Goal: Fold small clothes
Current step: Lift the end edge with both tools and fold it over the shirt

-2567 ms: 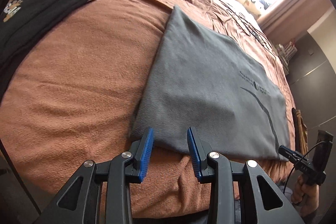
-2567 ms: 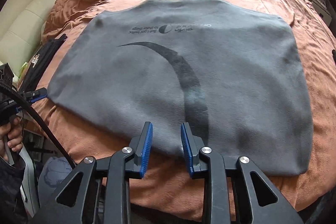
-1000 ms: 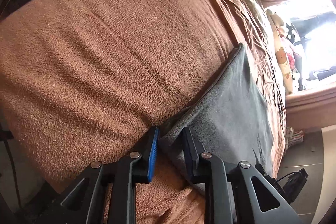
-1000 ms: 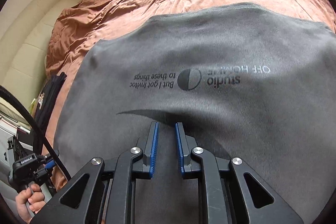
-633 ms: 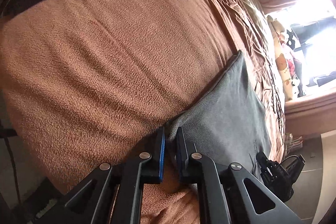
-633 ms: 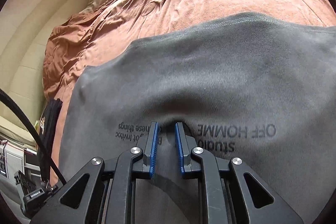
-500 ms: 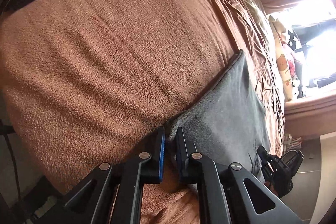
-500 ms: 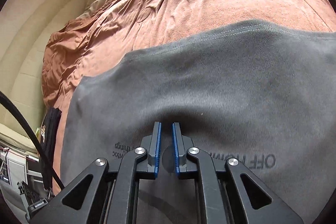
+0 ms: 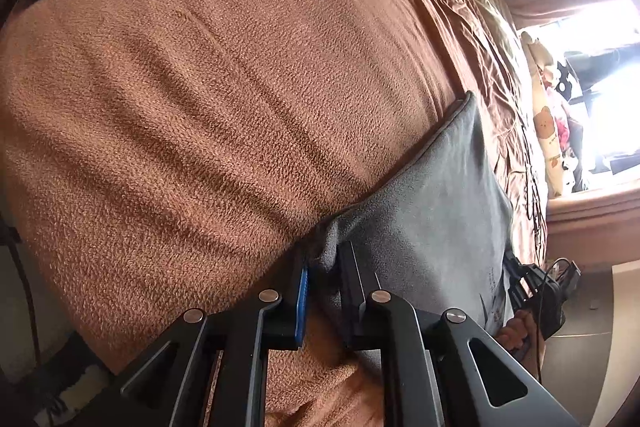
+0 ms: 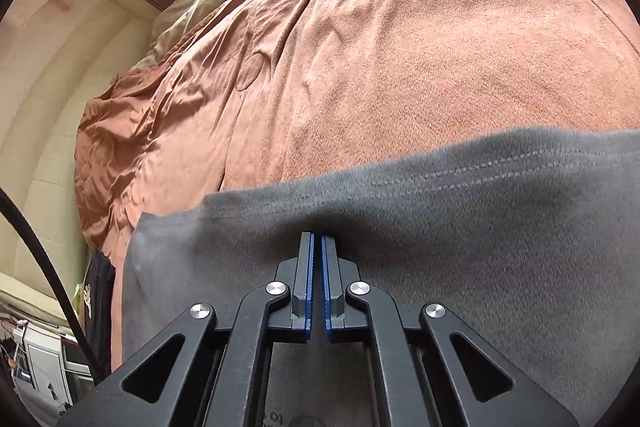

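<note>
My left gripper [image 9: 322, 267] is clamped on the grey garment's [image 9: 432, 211] near corner, while my right gripper [image 10: 318, 259], fingers nearly together, pinches its fabric toward the 12 o'clock hem, so I can fold it.

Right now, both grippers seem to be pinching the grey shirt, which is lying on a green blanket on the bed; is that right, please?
Not quite: the blanket is brown, not green, as both wrist views show. The rest holds: the left gripper pinches a corner of the grey shirt, and the right gripper is closed on a fold of it near the stitched hem.
</note>
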`<move>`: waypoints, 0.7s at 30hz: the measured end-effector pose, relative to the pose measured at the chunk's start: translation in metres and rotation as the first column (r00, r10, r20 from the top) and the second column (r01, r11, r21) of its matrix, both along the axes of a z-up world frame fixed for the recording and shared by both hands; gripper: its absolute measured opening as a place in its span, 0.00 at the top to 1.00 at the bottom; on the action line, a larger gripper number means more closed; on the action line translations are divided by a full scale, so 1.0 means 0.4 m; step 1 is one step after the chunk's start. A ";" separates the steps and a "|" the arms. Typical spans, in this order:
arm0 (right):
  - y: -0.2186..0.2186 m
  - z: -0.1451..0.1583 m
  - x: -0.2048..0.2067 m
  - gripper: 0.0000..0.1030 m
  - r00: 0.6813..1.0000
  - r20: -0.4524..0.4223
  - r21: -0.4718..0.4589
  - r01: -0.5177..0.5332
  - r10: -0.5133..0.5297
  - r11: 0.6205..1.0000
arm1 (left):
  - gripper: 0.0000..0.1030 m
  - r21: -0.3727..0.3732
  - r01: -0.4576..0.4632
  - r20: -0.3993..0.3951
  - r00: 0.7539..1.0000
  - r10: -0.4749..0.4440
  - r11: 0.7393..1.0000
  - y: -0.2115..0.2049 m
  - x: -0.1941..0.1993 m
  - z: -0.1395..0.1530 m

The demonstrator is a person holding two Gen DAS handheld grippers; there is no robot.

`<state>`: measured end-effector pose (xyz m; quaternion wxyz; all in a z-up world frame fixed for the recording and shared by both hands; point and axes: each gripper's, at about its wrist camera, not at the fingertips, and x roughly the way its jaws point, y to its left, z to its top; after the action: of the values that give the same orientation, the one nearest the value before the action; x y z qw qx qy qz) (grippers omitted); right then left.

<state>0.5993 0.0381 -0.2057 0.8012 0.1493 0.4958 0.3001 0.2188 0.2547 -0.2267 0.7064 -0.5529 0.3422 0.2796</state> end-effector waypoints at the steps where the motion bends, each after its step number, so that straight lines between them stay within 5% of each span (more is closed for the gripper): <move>1: 0.006 0.000 0.007 1.00 1.000 0.003 -0.001 0.004 -0.004 1.000 | 0.86 0.001 -0.002 -0.002 1.000 0.002 1.000 0.000 0.002 0.000; 13: -0.031 0.063 -0.046 1.00 0.999 -0.012 0.095 0.034 -0.033 0.995 | 0.92 0.022 0.008 0.016 1.000 -0.008 1.000 0.010 0.011 0.015; 21: -0.089 0.125 -0.175 1.00 1.000 0.017 0.070 -0.027 0.026 0.997 | 0.93 0.009 0.040 0.227 0.973 -0.041 0.999 0.022 0.004 0.104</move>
<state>0.5293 0.0026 -0.1559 0.7953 0.1684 0.4805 0.3289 0.2202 0.2635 -0.1851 0.7476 -0.5726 0.2698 0.2011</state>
